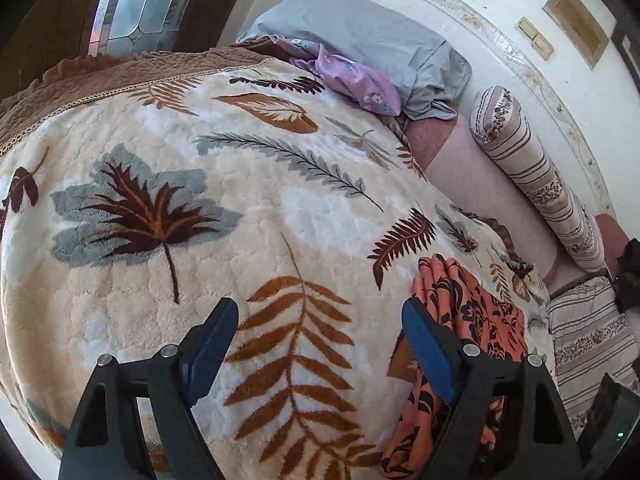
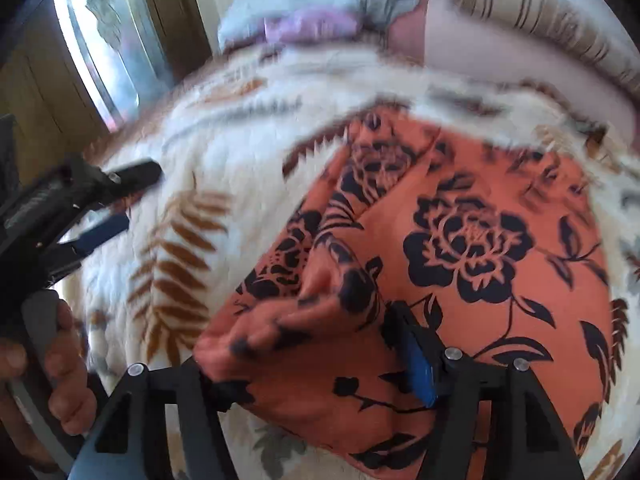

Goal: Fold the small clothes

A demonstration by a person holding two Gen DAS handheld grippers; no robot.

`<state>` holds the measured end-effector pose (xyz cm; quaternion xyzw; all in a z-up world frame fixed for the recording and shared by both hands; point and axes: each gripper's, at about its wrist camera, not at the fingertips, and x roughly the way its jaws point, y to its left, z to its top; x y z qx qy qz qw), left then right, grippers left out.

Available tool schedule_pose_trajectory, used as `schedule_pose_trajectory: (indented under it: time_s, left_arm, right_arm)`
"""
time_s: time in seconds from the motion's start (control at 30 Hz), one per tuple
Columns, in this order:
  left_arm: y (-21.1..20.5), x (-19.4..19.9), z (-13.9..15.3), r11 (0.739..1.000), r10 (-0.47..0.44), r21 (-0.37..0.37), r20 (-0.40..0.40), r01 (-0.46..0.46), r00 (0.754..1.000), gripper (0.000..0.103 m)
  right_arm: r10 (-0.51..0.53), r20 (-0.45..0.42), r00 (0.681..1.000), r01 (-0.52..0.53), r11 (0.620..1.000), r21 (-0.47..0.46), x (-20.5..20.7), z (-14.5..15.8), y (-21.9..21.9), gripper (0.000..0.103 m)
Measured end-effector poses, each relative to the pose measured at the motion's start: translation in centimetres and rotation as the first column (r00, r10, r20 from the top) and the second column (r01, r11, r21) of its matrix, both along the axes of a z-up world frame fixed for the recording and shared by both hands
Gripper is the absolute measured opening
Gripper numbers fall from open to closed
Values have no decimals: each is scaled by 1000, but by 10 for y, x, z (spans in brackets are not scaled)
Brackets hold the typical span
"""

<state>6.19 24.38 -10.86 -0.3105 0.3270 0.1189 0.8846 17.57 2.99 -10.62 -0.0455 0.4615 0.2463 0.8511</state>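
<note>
An orange cloth with black flowers [image 2: 472, 240] lies on the leaf-patterned blanket [image 2: 224, 152]; its near edge is bunched into a thick fold. My right gripper [image 2: 316, 376] stands open over that fold, which sits between the jaws and hides the left pad. The blue right pad [image 2: 420, 372] stands clear of the fold. In the left wrist view the same cloth [image 1: 472, 312] lies just right of my left gripper [image 1: 320, 344], which is open over bare blanket [image 1: 248, 208]. The right wrist view also shows the left gripper [image 2: 132, 198] at the left edge, held by a hand [image 2: 60, 340].
A grey pillow [image 1: 360, 40] and a purple flowered cloth [image 1: 352, 76] lie at the far end of the bed. A striped bolster [image 1: 536, 168] runs along the white wall on the right. A window [image 1: 148, 4] is at the far left.
</note>
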Motion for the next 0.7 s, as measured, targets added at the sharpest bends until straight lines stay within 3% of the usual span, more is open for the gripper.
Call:
schedule_pose_trajectory:
  time_s: [0.13, 0.2, 0.27, 0.33, 0.37, 0.4, 0.47, 0.5, 0.53, 0.6, 0.63, 0.7]
  left_arm:
    - [-21, -5, 14, 992, -126, -3, 52, 126, 991, 84]
    - [-47, -10, 29, 968, -248, -10, 81, 250, 965, 84]
    - [-78, -16, 45, 939, -343, 35, 100, 341, 934, 84]
    - [-107, -14, 51, 918, -393, 89, 73, 386, 917, 85]
    - [-116, -6, 46, 915, -392, 104, 14, 389, 920, 85]
    - [-122, 6, 30, 918, -382, 85, -69, 387, 922, 65]
    - [-115, 27, -12, 923, -384, -77, -232, 376, 894, 12]
    - [-102, 25, -27, 929, -356, -186, -212, 321, 910, 12]
    - [-94, 19, -25, 929, -337, -228, -185, 293, 923, 12]
    - [-93, 5, -10, 950, -290, -169, -170, 262, 942, 12]
    - [-98, 3, -12, 956, -284, -130, -185, 263, 941, 12]
    - [-102, 8, -28, 956, -286, -125, -223, 264, 932, 15]
  right_arm:
    - [-50, -71, 996, 65, 970, 234, -17, 20, -50, 75]
    - [-97, -76, 992, 115, 953, 280, -28, 23, -77, 75]
    - [-147, -97, 984, 170, 933, 317, -42, 20, -110, 75]
    - [-176, -125, 976, 210, 915, 344, -50, 13, -133, 75]
    - [-185, -141, 973, 224, 907, 356, -54, 10, -144, 75]
    - [-192, -153, 969, 236, 902, 363, -54, 8, -152, 75]
    - [-196, -161, 967, 244, 888, 389, -59, 6, -166, 75]
    - [-199, -163, 966, 249, 884, 395, -59, 5, -171, 75]
    - [-200, -170, 965, 253, 879, 405, -59, 4, -179, 75]
    - [-215, -185, 959, 276, 858, 433, -62, 4, -197, 75]
    - [-225, -191, 955, 289, 846, 448, -61, 3, -205, 77]
    - [-248, -234, 940, 333, 814, 475, -55, -7, -221, 81]
